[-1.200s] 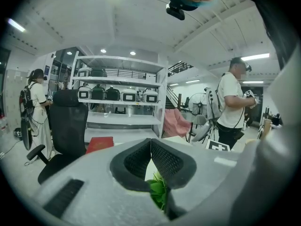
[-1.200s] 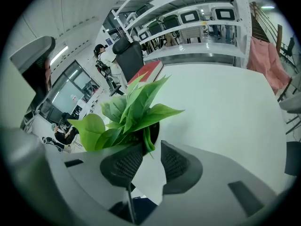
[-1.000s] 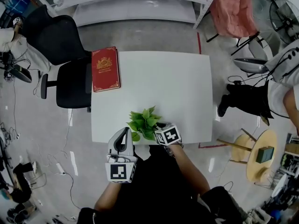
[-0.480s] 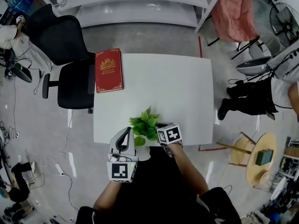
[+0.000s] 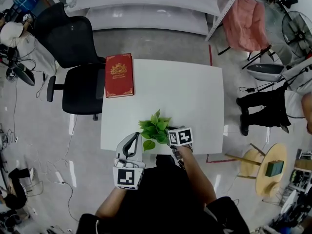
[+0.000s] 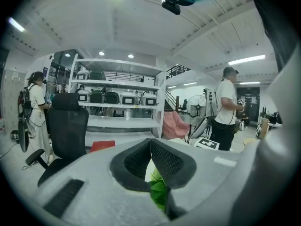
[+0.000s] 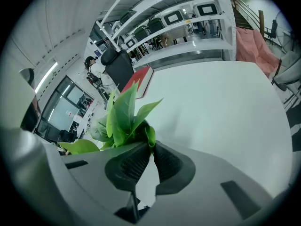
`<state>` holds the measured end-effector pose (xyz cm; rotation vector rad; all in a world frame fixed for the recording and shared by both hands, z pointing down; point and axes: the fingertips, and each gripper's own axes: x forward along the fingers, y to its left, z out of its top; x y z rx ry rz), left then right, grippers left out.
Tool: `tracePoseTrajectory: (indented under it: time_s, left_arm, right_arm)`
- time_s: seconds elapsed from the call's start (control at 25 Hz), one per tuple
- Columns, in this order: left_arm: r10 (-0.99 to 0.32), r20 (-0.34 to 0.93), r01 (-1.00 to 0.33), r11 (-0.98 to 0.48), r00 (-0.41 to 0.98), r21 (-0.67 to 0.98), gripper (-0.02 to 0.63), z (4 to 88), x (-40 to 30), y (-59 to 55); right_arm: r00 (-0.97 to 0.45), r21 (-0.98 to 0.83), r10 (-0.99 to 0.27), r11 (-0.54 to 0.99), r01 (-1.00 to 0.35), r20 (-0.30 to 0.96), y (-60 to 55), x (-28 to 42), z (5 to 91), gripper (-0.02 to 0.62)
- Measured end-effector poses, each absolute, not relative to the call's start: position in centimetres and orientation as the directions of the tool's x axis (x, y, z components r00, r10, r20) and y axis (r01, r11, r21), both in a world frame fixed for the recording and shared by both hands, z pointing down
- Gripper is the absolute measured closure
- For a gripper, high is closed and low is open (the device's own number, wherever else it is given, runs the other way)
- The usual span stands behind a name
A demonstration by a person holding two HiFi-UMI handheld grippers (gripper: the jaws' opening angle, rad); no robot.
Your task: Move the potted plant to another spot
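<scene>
Closing over the last moment, the right claw [image 7: 149, 146] has drawn its jaws nearly together at the base of the plant [image 5: 154, 127], and a leaf is caught between the tips. The pot is hidden under the foliage, so whether the pads also catch its rim cannot be told. This claw's marker cube [image 5: 180, 136] sits just right of the leaves in the head view. The plant itself has not shifted: it stands on the table [image 5: 190, 96] near the front edge, roughly midway along it. The left claw [image 6: 150, 142] is clenched on nothing, its pad tips touching. It hovers at that same front edge, just left of the plant and apart from it, with a leaf showing beyond its jaws. At the table's far left corner lies a red book [image 5: 119, 75], well apart from the plant. A black chair [image 5: 78, 89] stands beside that corner, and a person [image 5: 265, 106] stands off the table's right side.
</scene>
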<state>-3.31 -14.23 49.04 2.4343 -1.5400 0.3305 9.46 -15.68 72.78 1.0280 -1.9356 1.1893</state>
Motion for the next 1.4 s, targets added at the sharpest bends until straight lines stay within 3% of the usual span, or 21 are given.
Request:
tracePoseTrajectory:
  time_s: [0.64, 1.4]
  left_arm:
    - [-0.864, 0.275, -0.905, -0.421, 0.421, 0.063, 0.589, 48.5, -4.0, -13.6]
    - [-0.853, 0.316, -0.906, -0.420, 0.416, 0.059, 0.589, 49.1, -3.6, -14.4]
  right_arm:
    - [-0.498, -0.504, -0.388, 0.095, -0.859, 0.776, -23.7, 13.0, 72.6, 0.561]
    - [-0.469, -0.566, -0.473, -0.080, -0.820, 0.746, -32.7, 16.5, 73.1, 0.561]
